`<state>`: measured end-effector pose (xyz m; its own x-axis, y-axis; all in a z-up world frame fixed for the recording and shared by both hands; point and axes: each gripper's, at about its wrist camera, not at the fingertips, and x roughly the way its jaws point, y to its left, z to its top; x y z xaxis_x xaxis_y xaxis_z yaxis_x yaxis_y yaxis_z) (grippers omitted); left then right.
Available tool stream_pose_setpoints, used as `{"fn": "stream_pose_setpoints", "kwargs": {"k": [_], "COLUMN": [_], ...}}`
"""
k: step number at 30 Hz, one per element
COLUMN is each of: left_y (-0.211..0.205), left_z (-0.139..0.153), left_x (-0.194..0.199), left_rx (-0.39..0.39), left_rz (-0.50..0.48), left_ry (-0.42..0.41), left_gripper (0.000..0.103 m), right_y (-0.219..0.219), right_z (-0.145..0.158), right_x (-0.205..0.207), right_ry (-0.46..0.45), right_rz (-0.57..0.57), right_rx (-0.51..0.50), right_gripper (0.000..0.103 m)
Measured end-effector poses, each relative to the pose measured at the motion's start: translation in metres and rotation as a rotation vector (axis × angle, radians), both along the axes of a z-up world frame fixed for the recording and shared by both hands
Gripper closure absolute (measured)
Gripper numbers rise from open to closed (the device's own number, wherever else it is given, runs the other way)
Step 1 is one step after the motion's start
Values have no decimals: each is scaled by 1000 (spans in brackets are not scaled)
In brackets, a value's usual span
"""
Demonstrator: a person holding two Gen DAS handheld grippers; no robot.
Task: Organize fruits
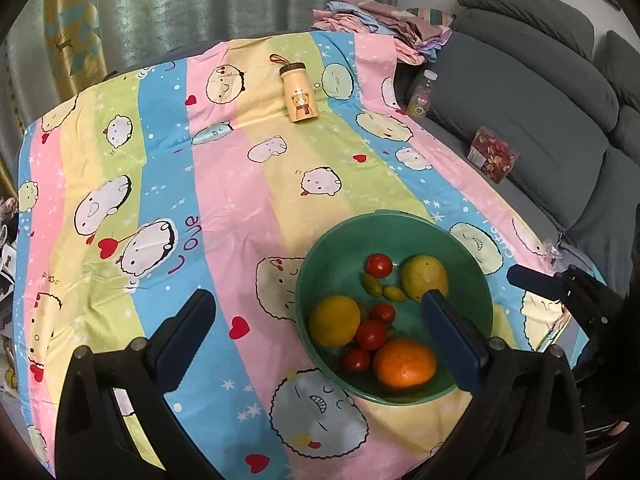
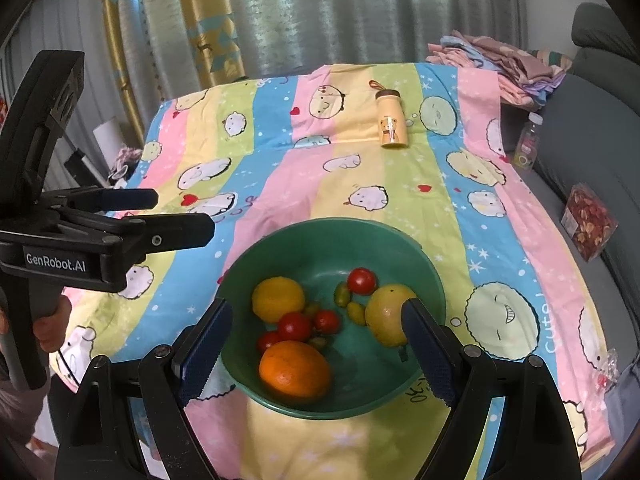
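A green bowl [image 1: 320, 264] [image 2: 424, 264] stands on the striped cartoon cloth. It holds an orange [image 1: 405, 364] [image 2: 294, 369], two yellow citrus fruits [image 1: 334, 321] [image 1: 424, 276], several red tomatoes [image 1: 371, 334] [image 2: 295, 326] and small yellow-green ones [image 1: 372, 285]. My left gripper [image 1: 320, 300] is open and empty, above the cloth just left of the bowl; it also shows in the right wrist view [image 2: 184, 216]. My right gripper [image 2: 316, 308] is open and empty over the bowl's near side; one of its fingers [image 1: 532, 280] shows in the left wrist view.
A yellow bear bottle [image 1: 298, 94] [image 2: 390, 124] lies at the far side of the cloth. A grey sofa [image 1: 540, 92] on the right bears a clear bottle [image 1: 422, 94], a red snack box [image 1: 494, 154] and folded cloths [image 1: 380, 20]. Curtains hang behind.
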<state>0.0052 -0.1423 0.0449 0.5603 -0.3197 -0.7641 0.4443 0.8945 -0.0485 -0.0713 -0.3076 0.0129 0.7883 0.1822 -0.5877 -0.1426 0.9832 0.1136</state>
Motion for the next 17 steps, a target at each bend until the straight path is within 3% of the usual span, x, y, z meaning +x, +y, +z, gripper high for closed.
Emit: {"fn": "stream_pose_setpoints", "kwargs": {"k": [17], "left_y": [-4], "left_z": [-2], "left_x": [2], "left_rx": [17], "left_rz": [-2], "left_ry": [-11], "left_gripper": [1], "right_y": [-1], "right_z": [0], "right_x": [2], "right_ry": [2], "right_rz": [4], "right_rx": [-2], "right_gripper": [17]}}
